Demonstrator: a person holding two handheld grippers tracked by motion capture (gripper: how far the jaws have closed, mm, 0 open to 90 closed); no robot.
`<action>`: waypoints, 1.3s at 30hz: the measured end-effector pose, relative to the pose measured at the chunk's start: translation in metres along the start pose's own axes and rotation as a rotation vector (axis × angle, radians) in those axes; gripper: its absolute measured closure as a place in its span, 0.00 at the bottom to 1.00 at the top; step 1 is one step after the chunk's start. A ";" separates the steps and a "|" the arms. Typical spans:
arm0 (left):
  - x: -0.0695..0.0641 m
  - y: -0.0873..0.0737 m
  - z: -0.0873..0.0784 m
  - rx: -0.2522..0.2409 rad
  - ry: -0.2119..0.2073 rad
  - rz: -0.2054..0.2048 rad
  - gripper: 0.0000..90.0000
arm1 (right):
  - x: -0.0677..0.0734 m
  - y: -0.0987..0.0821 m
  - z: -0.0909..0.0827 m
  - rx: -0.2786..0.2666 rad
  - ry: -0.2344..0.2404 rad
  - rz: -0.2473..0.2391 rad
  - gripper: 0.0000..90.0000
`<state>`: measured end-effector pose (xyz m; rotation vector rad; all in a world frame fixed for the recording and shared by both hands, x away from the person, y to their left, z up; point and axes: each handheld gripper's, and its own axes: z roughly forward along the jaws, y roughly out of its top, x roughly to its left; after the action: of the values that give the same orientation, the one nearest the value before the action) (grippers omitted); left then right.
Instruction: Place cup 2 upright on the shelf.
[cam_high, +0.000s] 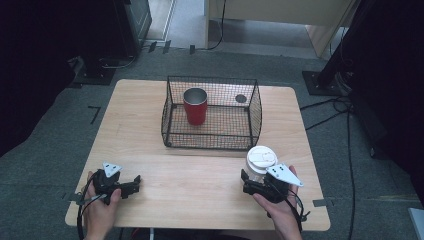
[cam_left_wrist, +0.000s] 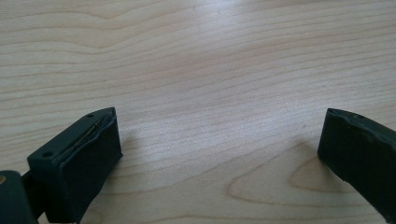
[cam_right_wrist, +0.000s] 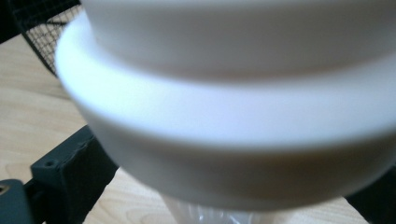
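A clear plastic cup with a white lid (cam_high: 261, 159) stands on the wooden table (cam_high: 190, 185) near its front right. My right gripper (cam_high: 251, 176) is at the cup from the near side, one jaw on each side of it. In the right gripper view the lid (cam_right_wrist: 233, 107) looms large and blurred, and the left finger (cam_right_wrist: 70, 172) stands a little off the clear cup body (cam_right_wrist: 215, 215), so the jaws look open. My left gripper (cam_high: 131, 184) rests at the front left, open, with bare wood between its fingers (cam_left_wrist: 84, 158).
A black wire basket (cam_high: 167, 135) stands at the table's middle back, with a red metal tumbler (cam_high: 195, 106) upright inside it and a small dark round thing (cam_high: 241, 98) by its far right corner. Cables and dark stands surround the table on the floor.
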<state>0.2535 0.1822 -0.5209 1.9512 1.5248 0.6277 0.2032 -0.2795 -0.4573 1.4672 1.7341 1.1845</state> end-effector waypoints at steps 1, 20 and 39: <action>0.000 0.000 0.000 0.000 0.000 0.000 0.00 | 0.001 0.001 0.000 -0.007 -0.008 0.004 0.05; 0.000 0.000 0.000 0.001 0.000 0.000 0.00 | 0.006 0.007 0.000 -0.103 -0.056 -0.020 0.18; 0.000 0.000 0.000 0.000 0.000 0.000 0.00 | 0.036 0.034 0.008 -0.166 0.024 -0.073 0.18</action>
<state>0.2536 0.1822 -0.5209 1.9512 1.5251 0.6275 0.2175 -0.2425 -0.4267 1.2864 1.6481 1.2787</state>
